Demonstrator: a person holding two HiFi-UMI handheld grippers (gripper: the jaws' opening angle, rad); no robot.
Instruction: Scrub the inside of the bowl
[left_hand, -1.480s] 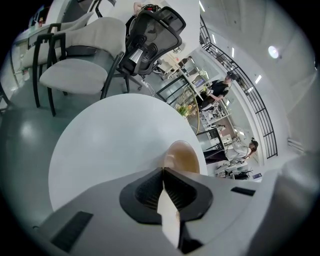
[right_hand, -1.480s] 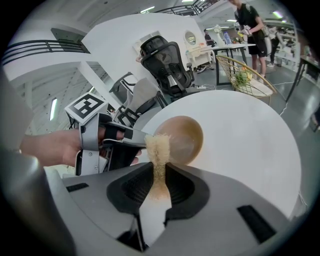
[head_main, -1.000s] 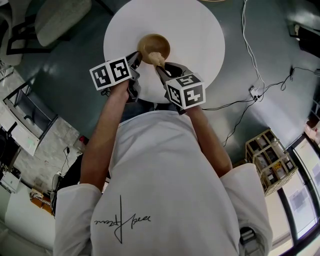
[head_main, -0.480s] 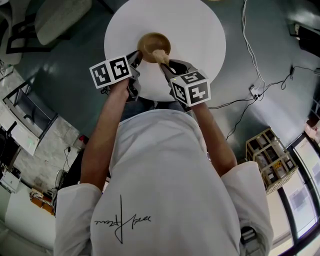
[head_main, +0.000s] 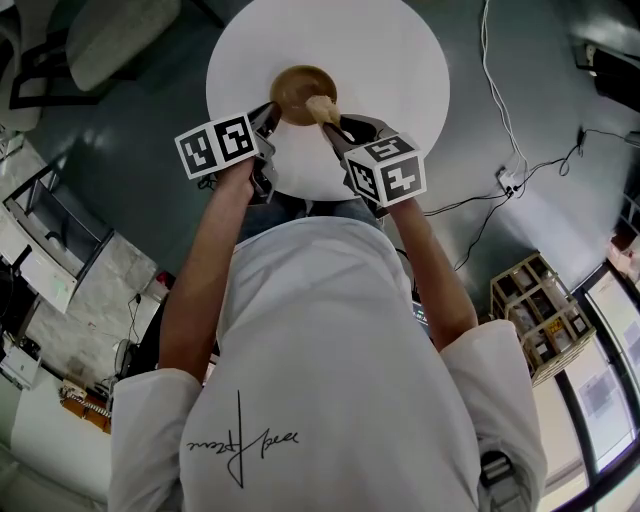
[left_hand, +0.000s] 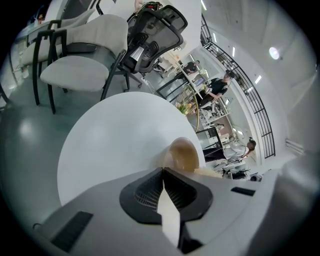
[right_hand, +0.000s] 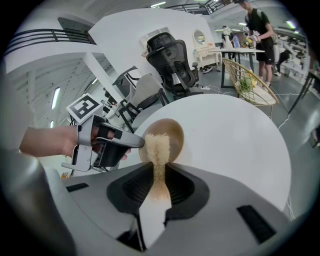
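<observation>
Clamping a tan fibrous scrubber (right_hand: 156, 150) between its jaws, the right gripper (right_hand: 159, 169) pointed into the wooden bowl (right_hand: 172, 131), and the scrubber's frayed end lay inside the bowl against its inner wall. The left gripper (left_hand: 163, 171) had its jaws closed on the bowl's rim at the left, the tips meeting with only a thin wedge of gap behind them. The bowl sat upright on a round white table (head_main: 400, 60), toward the edge nearest the person, with one gripper reaching in on each side of it from that edge. Beyond the table stood a black mesh office chair (right_hand: 172, 60) and a pale upholstered chair (left_hand: 80, 70) on a grey floor (head_main: 150, 130).
</observation>
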